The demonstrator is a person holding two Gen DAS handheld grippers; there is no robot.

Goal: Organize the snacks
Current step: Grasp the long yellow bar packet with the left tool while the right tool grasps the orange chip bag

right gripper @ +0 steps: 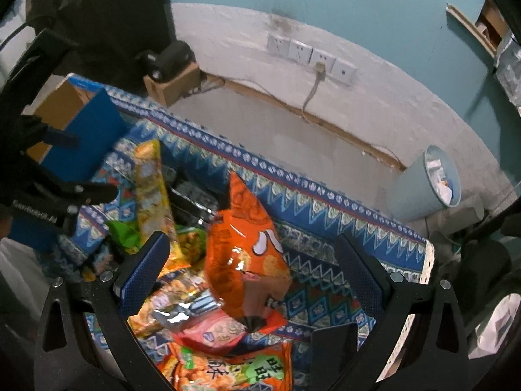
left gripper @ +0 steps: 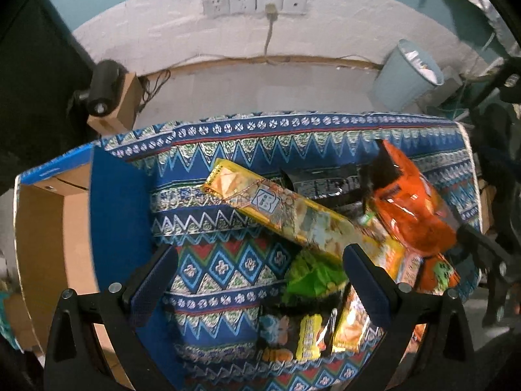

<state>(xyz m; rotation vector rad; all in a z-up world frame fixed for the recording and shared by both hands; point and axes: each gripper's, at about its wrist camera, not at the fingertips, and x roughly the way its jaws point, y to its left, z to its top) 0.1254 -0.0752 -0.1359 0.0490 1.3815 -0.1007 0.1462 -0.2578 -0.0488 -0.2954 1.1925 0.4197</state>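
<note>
A pile of snack packets lies on a patterned blue cloth (left gripper: 208,260). A long yellow snack packet (left gripper: 293,218) lies across the pile, over a green packet (left gripper: 312,277) and a black packet (left gripper: 325,182). An orange chip bag (right gripper: 247,247) stands tilted between the fingers of my right gripper (right gripper: 254,273), which is open wide and not touching it. It shows at right in the left wrist view (left gripper: 410,208). My left gripper (left gripper: 260,280) is open and empty above the cloth, its right finger (left gripper: 368,286) near the yellow packet. More orange and pink packets (right gripper: 234,368) lie near the right gripper.
An open cardboard box with blue sides (left gripper: 65,228) stands at the cloth's left; it also shows in the right wrist view (right gripper: 81,120). A pale blue waste bin (left gripper: 407,75) stands on the floor by the wall. A small box with a black device (left gripper: 107,97) is behind the table.
</note>
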